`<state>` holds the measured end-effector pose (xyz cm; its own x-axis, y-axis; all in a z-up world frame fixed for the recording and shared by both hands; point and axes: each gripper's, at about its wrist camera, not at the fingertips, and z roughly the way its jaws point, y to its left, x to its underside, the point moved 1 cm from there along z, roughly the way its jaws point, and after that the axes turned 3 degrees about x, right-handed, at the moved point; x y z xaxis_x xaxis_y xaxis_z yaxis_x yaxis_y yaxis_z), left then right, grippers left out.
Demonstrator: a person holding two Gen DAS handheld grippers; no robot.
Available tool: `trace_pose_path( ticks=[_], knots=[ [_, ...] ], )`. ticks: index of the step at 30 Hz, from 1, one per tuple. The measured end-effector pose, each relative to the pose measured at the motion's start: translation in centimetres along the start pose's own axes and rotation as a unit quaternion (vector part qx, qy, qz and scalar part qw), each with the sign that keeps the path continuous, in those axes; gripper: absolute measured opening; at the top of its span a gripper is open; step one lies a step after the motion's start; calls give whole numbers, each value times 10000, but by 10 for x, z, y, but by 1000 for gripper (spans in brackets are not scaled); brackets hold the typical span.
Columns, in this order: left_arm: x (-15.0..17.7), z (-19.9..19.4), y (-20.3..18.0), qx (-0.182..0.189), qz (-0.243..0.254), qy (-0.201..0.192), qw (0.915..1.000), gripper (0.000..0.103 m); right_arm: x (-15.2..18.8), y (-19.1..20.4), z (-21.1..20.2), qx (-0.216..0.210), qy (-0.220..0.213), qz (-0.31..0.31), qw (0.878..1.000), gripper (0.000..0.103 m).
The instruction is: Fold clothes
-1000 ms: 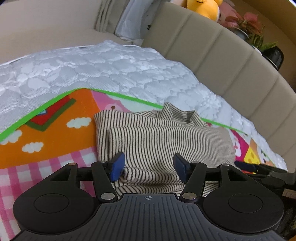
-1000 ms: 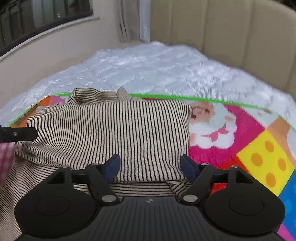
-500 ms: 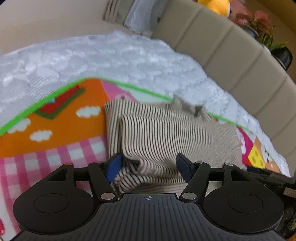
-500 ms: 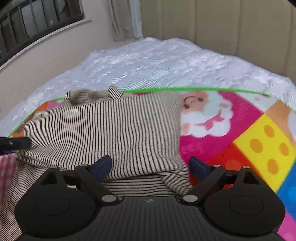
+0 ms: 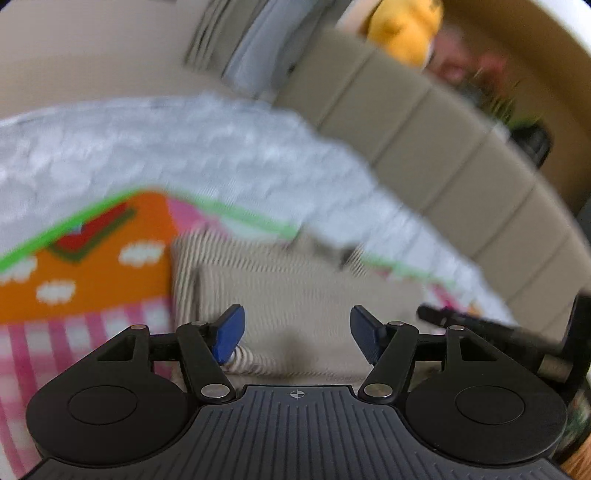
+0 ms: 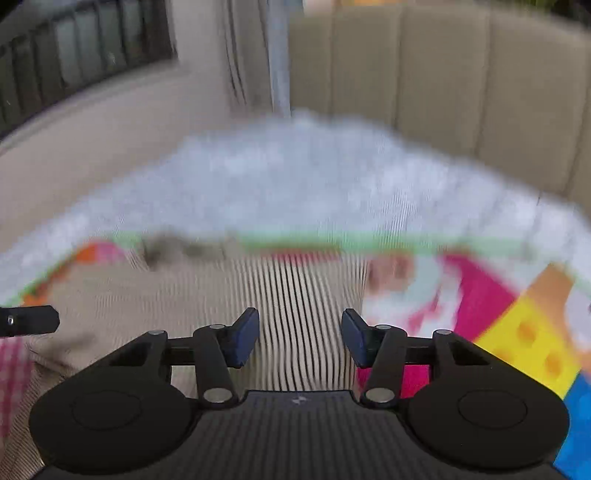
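A folded beige-and-dark striped top [image 5: 295, 291] lies on a colourful play mat [image 5: 92, 266] spread over a white quilted bed [image 5: 184, 147]. My left gripper [image 5: 297, 332] hovers open over the top's near edge, with cloth below its blue pads [image 5: 231, 330]. In the right wrist view the same striped top [image 6: 288, 295] runs under my right gripper [image 6: 300, 338]. Its jaws are closing with the cloth's right-hand part between them, and the pads [image 6: 245, 336] are not seen pressing on it. Both views are motion-blurred.
A padded beige headboard [image 6: 443, 92] borders the bed at the back. A yellow plush toy [image 5: 406, 26] and potted plants [image 5: 524, 129] sit above it. A window with bars [image 6: 74, 66] is at the left. The mat [image 6: 517, 325] extends right of the top.
The right jaws widened, then narrowed over the striped top. Both views have gone blurred and shifted a little. The left jaws keep the same gap.
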<state>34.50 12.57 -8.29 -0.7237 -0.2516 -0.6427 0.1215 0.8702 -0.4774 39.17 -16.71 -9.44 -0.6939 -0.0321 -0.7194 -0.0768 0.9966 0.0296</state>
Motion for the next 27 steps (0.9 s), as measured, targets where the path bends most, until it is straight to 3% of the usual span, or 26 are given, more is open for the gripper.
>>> trace_pose_path(
  ticks=[2,6,11,15,18,19,21,22,24,25,27],
  knots=[
    [4,8,2,-138,72,135,9998,64,3,-1,8,42,179,-101,9998,55],
    [3,8,6,-93,-82,125,9998,68,-27,5,-5,-195,-305,-37,9993,55],
    [-1,12,7,-83,-128,166,9997,70,-60,36,36,-424,-254,40,9988,55],
    [-2,9,5,-68,-64,196,9998,71,-63,57,80,-322,59,-91,9994,55],
    [-2,8,3,-43,-32,205,9998,75,-54,73,101,-27,169,-668,9976,54],
    [-2,8,3,-30,-28,207,9998,76,-54,75,99,12,116,-741,9972,50],
    [-3,8,3,-21,-25,209,9998,77,-56,79,96,69,32,-837,9965,15],
    [-3,7,3,-15,-30,204,9998,78,-58,77,89,16,5,-829,9966,6],
    [-6,3,4,18,-64,166,9998,80,-63,71,75,-120,-45,-795,9968,6],
    [-8,-1,5,26,-77,129,9999,85,-66,65,63,-233,-95,-757,9968,5],
    [-19,-18,15,-117,-118,-145,9998,91,-70,54,31,-480,-209,-712,9961,5]
  ],
)
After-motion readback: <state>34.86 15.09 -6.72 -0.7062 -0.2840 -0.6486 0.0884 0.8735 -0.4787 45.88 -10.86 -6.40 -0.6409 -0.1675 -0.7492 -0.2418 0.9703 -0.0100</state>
